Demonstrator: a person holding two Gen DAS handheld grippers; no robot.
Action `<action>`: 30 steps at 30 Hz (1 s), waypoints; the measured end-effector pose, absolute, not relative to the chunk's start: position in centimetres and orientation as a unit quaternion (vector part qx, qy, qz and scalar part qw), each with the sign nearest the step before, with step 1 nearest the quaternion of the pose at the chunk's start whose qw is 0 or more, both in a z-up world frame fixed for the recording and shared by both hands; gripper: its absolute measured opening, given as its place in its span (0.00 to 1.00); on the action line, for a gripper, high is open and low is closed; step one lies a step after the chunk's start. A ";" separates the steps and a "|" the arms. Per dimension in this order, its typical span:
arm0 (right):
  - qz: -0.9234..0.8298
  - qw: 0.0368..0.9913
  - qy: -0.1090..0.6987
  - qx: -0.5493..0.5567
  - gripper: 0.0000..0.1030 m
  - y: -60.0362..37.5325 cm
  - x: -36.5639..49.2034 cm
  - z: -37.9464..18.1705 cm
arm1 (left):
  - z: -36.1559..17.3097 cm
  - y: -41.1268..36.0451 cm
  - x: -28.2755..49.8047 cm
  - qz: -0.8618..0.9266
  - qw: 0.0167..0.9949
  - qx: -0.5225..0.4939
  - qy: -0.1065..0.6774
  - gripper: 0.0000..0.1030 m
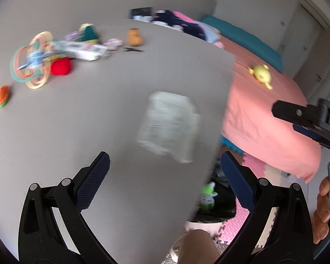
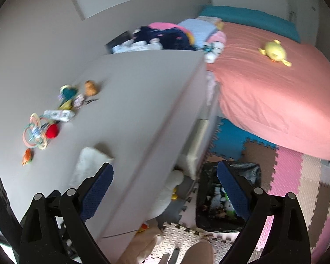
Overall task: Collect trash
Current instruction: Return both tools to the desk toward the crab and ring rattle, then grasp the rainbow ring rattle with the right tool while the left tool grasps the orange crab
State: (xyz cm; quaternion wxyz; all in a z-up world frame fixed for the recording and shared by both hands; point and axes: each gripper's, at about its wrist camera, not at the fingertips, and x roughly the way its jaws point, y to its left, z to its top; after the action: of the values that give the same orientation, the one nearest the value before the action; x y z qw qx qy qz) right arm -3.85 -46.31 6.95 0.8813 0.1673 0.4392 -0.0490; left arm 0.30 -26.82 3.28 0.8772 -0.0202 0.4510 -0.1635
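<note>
A crumpled white wrapper point(image 1: 168, 127) lies on the grey tabletop point(image 1: 77, 114) just ahead of the wide-open, empty left gripper point(image 1: 165, 165), nearer it than the open, empty right gripper point(image 2: 165, 173).

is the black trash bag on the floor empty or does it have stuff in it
It has stuff in it. The black trash bag stands open on the foam mats, with a green-and-white toy and other bits visible inside.

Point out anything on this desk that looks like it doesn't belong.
The crumpled white wrapper lies alone near the desk edge, away from the toys clustered at the far side. It looks like trash. The left gripper is open in front of it. Blur hides finer detail.
</note>
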 end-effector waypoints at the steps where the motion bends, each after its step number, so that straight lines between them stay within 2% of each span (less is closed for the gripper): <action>1: -0.040 0.882 0.441 0.162 0.92 -45.3 -3.5 7.0 | 3.3 -25.8 0.5 -0.155 0.879 -0.024 0.450 0.94; 17: 0.081 0.881 0.455 0.095 0.92 -30.4 2.7 8.1 | 3.9 -9.2 3.5 -0.017 0.897 -0.077 0.436 0.94; 24: 0.148 0.875 0.451 0.091 0.92 -24.1 6.4 9.1 | 3.8 -2.1 5.6 0.053 0.891 -0.130 0.432 0.94; 30: 0.176 0.870 0.451 0.096 0.92 -19.8 10.1 9.1 | 3.6 0.9 7.4 0.084 0.886 -0.142 0.433 0.94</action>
State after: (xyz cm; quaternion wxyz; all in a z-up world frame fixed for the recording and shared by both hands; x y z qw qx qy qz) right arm 10.10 -19.76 9.14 0.8697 0.0959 0.4510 0.1759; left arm 7.40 0.88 3.61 0.8865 -0.1416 0.4326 0.0839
